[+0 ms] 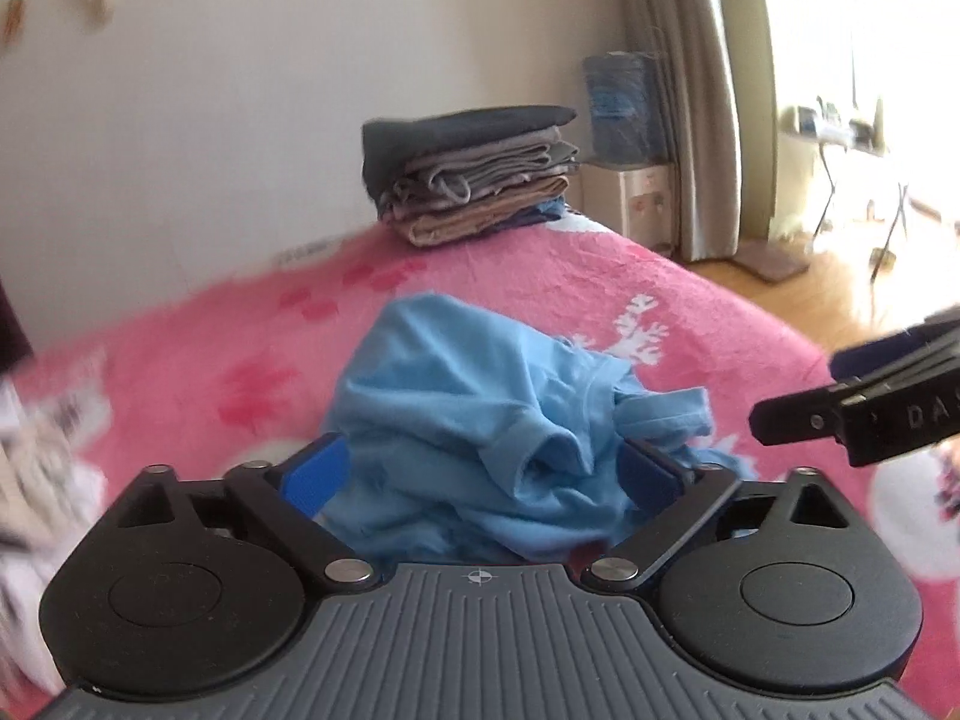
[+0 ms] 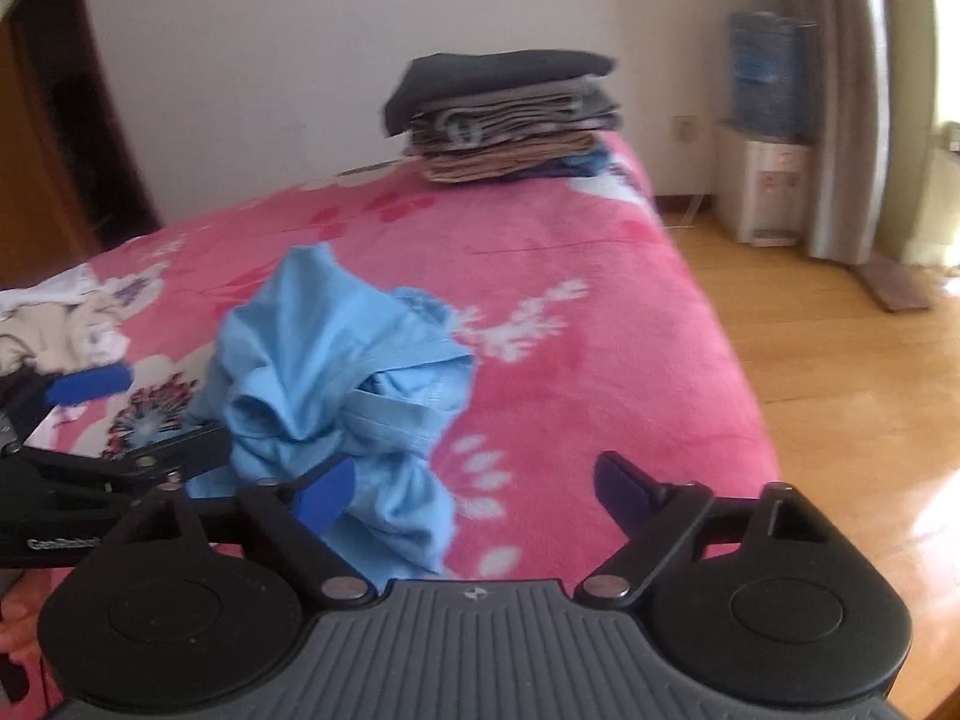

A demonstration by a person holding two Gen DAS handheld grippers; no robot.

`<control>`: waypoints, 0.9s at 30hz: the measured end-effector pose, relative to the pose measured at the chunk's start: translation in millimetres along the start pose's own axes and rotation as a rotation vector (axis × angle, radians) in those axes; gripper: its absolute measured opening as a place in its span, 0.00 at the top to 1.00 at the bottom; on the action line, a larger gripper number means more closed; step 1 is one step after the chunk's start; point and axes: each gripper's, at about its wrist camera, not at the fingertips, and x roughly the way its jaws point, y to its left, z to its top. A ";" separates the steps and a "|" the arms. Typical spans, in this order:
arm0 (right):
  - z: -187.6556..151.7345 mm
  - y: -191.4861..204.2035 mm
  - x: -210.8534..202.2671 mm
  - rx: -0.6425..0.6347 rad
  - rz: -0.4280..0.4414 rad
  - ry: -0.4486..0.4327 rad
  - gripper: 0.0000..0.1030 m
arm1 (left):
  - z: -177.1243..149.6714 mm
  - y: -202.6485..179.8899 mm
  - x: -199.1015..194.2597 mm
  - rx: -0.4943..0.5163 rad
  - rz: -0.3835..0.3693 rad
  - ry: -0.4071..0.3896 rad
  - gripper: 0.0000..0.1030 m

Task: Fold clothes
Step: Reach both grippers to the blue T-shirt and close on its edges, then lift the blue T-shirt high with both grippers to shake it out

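At the left of the right wrist frame lie loose pale clothes (image 2: 54, 324), then mid-frame the crumpled light blue shirt (image 1: 480, 420) on the pink bed (image 1: 690, 312) bulges between the left tool's (image 1: 483, 471) spread fingers, while the right tool (image 2: 474, 489) gapes empty lower right.

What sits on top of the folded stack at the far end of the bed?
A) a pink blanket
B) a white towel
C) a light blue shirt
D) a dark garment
D: the top layer of the folded stack is a dark garment; the light blue shirt lies crumpled nearer the camera.
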 end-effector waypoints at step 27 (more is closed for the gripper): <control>10.1 11.1 -3.1 0.052 0.191 -0.089 0.92 | 31.7 27.3 -51.4 -0.010 0.169 -0.065 0.99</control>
